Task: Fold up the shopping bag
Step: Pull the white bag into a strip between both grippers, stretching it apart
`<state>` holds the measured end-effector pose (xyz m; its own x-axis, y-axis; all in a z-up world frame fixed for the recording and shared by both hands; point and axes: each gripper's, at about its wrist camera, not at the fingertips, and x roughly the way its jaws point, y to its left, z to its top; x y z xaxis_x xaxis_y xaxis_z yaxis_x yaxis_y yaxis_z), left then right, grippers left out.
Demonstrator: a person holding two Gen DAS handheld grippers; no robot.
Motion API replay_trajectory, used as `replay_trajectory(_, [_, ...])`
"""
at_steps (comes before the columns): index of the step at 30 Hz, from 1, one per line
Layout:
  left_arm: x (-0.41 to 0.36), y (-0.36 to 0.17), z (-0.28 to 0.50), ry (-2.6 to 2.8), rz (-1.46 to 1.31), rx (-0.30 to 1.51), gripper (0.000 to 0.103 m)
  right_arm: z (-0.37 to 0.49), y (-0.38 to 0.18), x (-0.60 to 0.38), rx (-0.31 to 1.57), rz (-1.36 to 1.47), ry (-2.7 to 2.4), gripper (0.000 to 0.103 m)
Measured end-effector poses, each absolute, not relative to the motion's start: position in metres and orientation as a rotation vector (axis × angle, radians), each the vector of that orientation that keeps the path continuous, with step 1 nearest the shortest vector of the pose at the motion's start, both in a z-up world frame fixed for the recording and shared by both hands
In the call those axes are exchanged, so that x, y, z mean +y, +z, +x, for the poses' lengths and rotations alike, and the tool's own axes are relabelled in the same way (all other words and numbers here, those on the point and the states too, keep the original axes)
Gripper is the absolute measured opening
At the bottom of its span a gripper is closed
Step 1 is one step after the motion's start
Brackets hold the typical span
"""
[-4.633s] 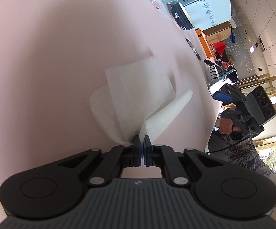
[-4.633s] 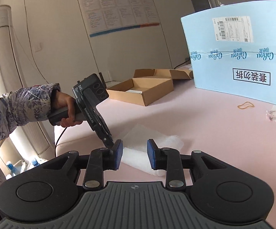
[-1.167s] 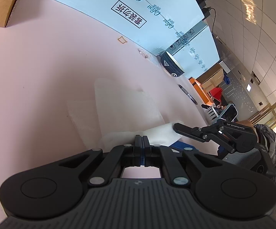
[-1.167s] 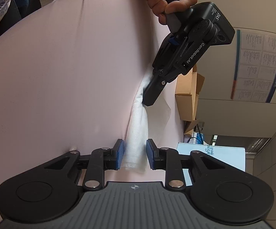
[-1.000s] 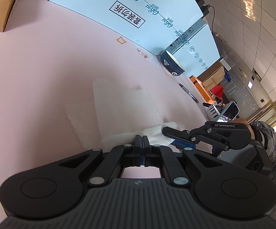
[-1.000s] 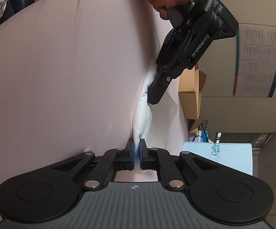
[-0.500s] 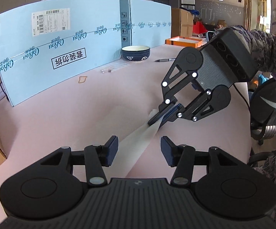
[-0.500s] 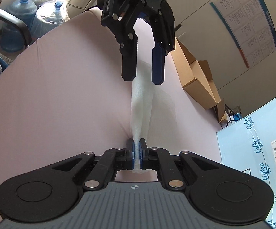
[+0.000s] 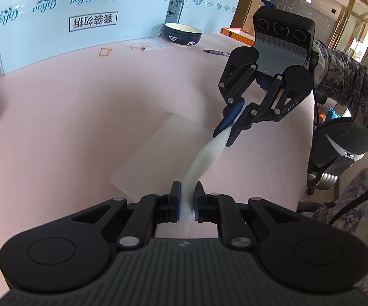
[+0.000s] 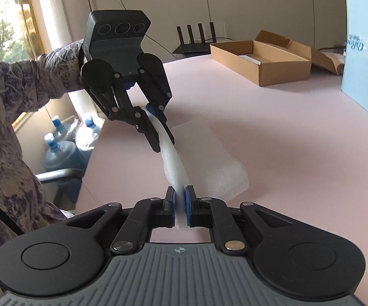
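Two grippers share one white bag over a wide pink table (image 9: 56, 107). Largest on that table is the blue printed carton (image 9: 82, 12), standing along its far edge; beside the carton sit a dark bowl (image 9: 182, 33), a pen (image 9: 215, 52) and a rubber band (image 9: 105, 51). At the table's other far end lies an open cardboard box (image 10: 260, 58).

The shopping bag (image 10: 209, 158) lies on the table's near part, a flattened white slab whose near edge is lifted off the surface and pulled into a taut, twisted strip between the two tools.

The right gripper (image 10: 180, 205) is clamped tight on one end of that strip, its blue pads pinching the white film. The left gripper (image 9: 186, 201) has the other end between its fingers; its jaws are closing, and the pads sit against the film on both sides. A patterned sleeve (image 10: 31, 76) reaches in from beyond the table's edge behind the left tool.
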<state>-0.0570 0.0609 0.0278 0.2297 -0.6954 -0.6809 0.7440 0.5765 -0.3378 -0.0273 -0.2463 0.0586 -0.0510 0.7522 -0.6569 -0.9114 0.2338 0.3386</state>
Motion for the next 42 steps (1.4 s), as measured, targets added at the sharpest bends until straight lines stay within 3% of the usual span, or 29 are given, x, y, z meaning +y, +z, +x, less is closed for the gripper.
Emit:
replay_trajectory(5, [0.081, 0.018, -0.041, -0.951, -0.083, 0.991, 0.011, 0.004, 0.039, -0.268, 0.999, 0.147, 1.297, 0.011])
replay_trajectory(13, [0.115, -0.015, -0.01, -0.973, -0.421, 1.131, 0.006, -0.007, 0.037, -0.276, 0.977, 0.145, 1.211, 0.009])
replay_trajectory(17, [0.121, -0.022, -0.01, -0.964, -0.502, 1.137, 0.006, -0.034, 0.052, -0.269, 0.871, -0.025, 1.16, 0.011])
replay_trajectory(19, [0.119, -0.022, -0.01, -0.954, -0.509, 1.132, 0.006, -0.05, 0.058, -0.264, 0.808, -0.115, 1.112, 0.02])
replay_trajectory(20, [0.119, -0.022, -0.01, -0.949, -0.511, 1.132, 0.006, -0.057, 0.061, -0.264, 0.774, -0.14, 1.077, 0.03])
replay_trajectory(22, [0.118, -0.022, -0.01, -0.941, -0.518, 1.132, 0.005, -0.079, 0.074, -0.275, 0.654, -0.146, 1.038, 0.031])
replay_trajectory(24, [0.118, -0.021, -0.01, -0.935, -0.517, 1.132, 0.005, -0.097, 0.084, -0.287, 0.564, -0.166, 1.014, 0.024])
replay_trajectory(26, [0.118, -0.022, -0.009, -0.936, -0.52, 1.138, 0.005, -0.117, 0.091, -0.286, 0.468, -0.297, 0.968, 0.019])
replay_trajectory(29, [0.119, -0.023, -0.006, -0.942, -0.533, 1.156, 0.005, -0.169, 0.076, -0.269, 0.233, -0.762, 0.895, 0.019])
replay_trajectory(32, [0.119, -0.024, -0.003, -0.946, -0.535, 1.171, 0.005, -0.206, 0.038, -0.25, -0.004, -1.293, 0.87, 0.033])
replay_trajectory(38, [0.121, -0.026, -0.001, -0.948, -0.551, 1.194, 0.005, -0.193, 0.006, -0.233, -0.064, -1.668, 0.917, 0.034])
replay_trajectory(42, [0.123, -0.029, 0.0, -0.958, -0.56, 1.193, 0.005, -0.184, -0.009, -0.226, -0.125, -1.834, 0.952, 0.027])
